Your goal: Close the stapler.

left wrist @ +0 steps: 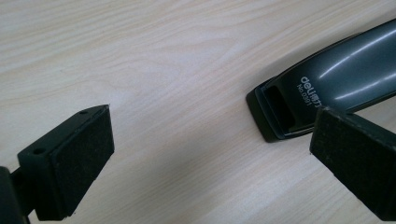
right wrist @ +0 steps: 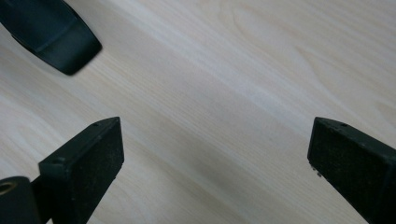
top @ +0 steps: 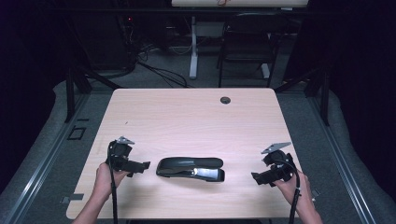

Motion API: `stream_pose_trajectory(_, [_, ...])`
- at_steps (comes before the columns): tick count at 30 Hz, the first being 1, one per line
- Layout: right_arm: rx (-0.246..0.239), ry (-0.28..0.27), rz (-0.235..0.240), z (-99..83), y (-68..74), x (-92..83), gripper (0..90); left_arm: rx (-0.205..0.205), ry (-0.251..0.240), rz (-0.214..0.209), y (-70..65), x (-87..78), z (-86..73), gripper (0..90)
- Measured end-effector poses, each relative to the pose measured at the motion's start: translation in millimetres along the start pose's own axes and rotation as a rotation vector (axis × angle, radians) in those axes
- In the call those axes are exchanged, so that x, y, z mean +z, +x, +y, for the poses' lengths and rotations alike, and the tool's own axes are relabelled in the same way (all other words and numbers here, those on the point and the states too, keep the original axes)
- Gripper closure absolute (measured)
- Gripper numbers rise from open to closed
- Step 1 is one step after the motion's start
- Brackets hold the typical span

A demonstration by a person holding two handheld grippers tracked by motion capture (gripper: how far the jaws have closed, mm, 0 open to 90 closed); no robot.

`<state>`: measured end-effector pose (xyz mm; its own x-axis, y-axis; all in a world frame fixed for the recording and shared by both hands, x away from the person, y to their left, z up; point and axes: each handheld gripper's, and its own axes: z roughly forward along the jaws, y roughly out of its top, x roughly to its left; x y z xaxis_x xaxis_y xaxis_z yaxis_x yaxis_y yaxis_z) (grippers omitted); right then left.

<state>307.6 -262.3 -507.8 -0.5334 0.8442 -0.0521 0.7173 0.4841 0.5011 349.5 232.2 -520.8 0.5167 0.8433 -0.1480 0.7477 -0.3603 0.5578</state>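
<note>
Black and glossy, the long plastic stapler (top: 190, 169) lies between our wide-open, empty left gripper (top: 145, 165) and right gripper (top: 254, 178); a one-sided nudge could spin it.

I see the glossy black stapler (top: 190, 168) lying flat and closed, between my left gripper (top: 144, 165) and right gripper (top: 256, 178), touching neither.
</note>
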Motion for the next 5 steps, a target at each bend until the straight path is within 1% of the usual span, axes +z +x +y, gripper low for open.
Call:
stream_pose_trajectory(1, [-0.014, 0.028, -0.009, -0.6, -1.7, 4.7, 2.1, 0.001, 0.002, -0.002, 0.8, 1.4, 0.4, 0.0])
stream_pose_trajectory(2, [-0.019, 0.049, -0.009, -0.4, -2.4, 5.8, 2.1, 0.005, 0.013, -0.01, 1.3, 3.9, 1.4, 0.0])
stream_pose_trajectory(4, [-0.024, 0.061, -0.015, -0.5, -3.3, 8.6, 1.6, 0.009, 0.019, -0.014, 1.0, 6.7, 2.0, 0.0])
stream_pose_trajectory(5, [-0.021, 0.067, -0.001, -0.6, -3.7, 9.9, 1.3, 0.009, 0.019, -0.014, 1.0, 6.7, 2.0, 0.0])
